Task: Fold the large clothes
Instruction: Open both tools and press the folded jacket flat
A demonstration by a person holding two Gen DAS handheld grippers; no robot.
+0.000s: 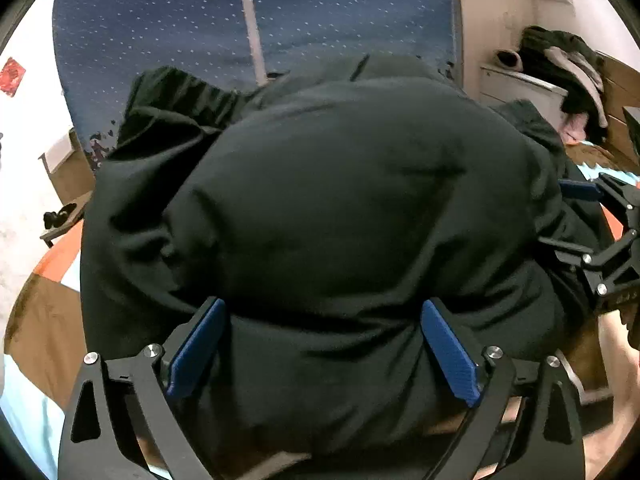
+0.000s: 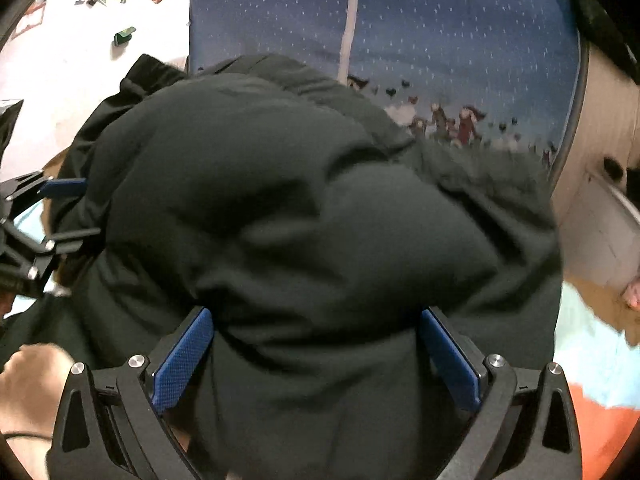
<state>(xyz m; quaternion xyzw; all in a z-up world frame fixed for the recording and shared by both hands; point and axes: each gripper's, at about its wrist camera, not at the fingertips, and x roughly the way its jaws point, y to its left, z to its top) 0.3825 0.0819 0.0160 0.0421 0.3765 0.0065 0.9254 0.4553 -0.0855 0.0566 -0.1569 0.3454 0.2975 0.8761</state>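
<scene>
Black garment (image 1: 340,208) bunched in thick fold on patchwork bed cover (image 1: 44,320), blue curtain (image 1: 160,20) behind. Left hand-held gripper (image 1: 324,348) spread wide, cloth bulging between blue pads (image 1: 196,352), no pinch visible: released. Right hand-held gripper (image 2: 320,352) likewise wide, cloth lying between pads; squeeze or not, cannot tell. Judgement: fold being laid down. Best: free both sides evenly, back out low, avoid dragging top layer, then smooth puffed middle flat.

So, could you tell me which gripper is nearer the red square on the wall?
Left: the left gripper sits toward the red square, the right gripper farther across the black garment.
</scene>
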